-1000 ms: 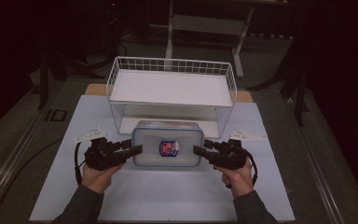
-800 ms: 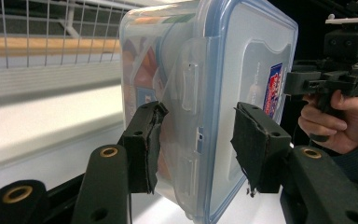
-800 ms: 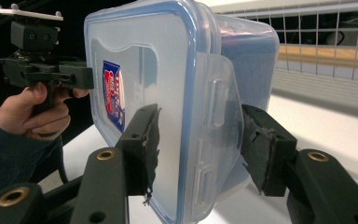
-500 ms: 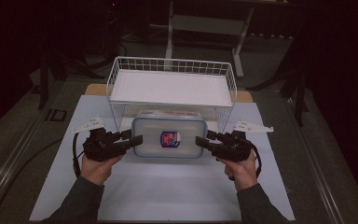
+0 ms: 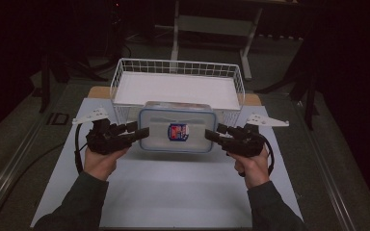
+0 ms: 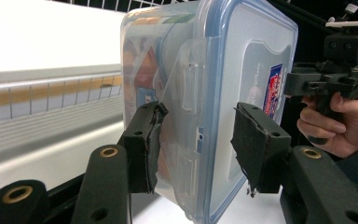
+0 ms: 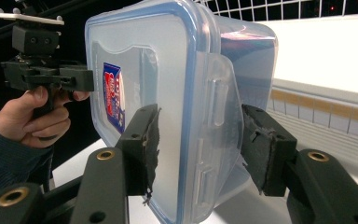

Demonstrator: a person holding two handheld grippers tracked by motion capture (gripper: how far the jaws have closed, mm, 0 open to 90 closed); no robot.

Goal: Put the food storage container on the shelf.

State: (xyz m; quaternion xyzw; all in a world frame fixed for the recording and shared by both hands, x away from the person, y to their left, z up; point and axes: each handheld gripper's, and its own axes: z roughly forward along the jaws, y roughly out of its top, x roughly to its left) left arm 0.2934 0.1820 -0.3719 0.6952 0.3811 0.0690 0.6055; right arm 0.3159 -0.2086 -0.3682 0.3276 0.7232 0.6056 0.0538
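A clear plastic container (image 5: 177,132) with a blue-rimmed lid and a red-and-blue label hangs above the white mat, just in front of the wire basket (image 5: 178,65). My left gripper (image 5: 142,132) is shut on its left end and my right gripper (image 5: 211,134) on its right end. In the left gripper view the pads (image 6: 144,144) clamp the end latch of the container (image 6: 242,60), and the right gripper (image 6: 307,84) shows beyond it. The right gripper view has the jaws of that gripper (image 7: 198,144) around the other latch of the container (image 7: 144,56). Food inside is dimly visible.
The white wire basket holds a flat white liner and stands at the back of the white mat (image 5: 173,192). A metal table frame (image 5: 212,24) stands beyond in the dark. Cables trail from both grippers along the mat's sides.
Both hands have lifted the container off the mat and carried it a little toward the basket. Both grips look the same.
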